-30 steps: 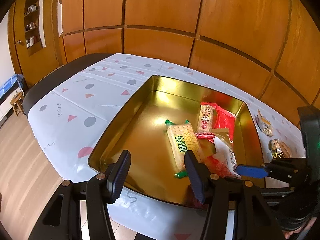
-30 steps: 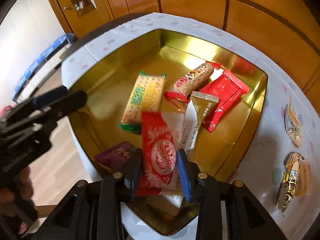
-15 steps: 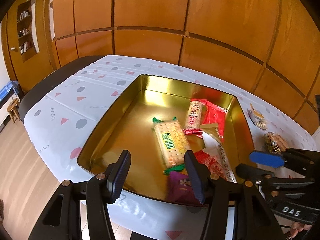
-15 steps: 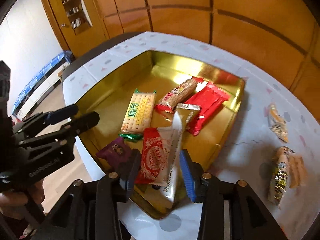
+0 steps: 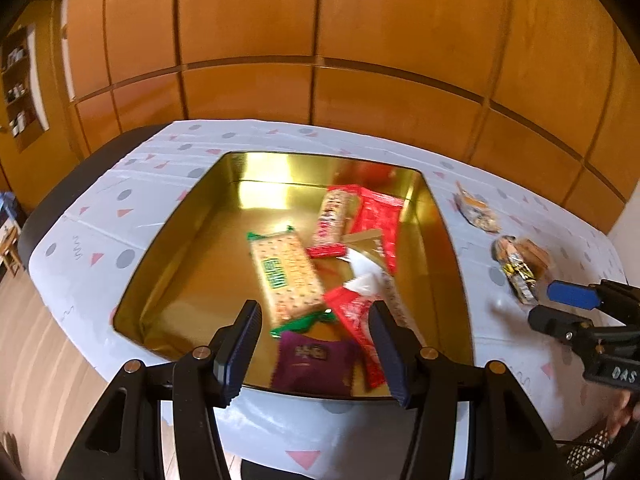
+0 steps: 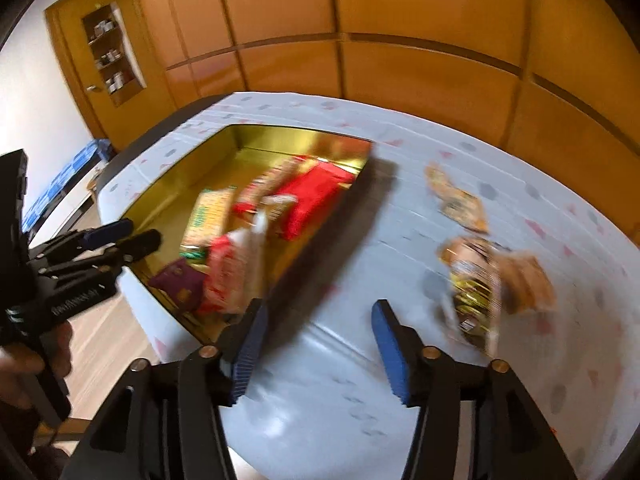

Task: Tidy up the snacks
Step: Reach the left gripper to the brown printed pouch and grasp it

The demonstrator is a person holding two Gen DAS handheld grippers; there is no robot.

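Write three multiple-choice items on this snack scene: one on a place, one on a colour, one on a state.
1. Where does the purple packet lie?
A. in the gold tin, at its near edge
B. on the tablecloth
C. in the left claw

2. What colour is the cracker packet's end seal?
A. blue
B. green
C. black

3. What is between the right claw's opening jaws?
A. nothing
B. a red wrapper
C. the tin's rim

Key: 1 A, it rests inside the tin's near wall. 2 B, green edges show at both ends. 3 A, only tablecloth shows between the pads.
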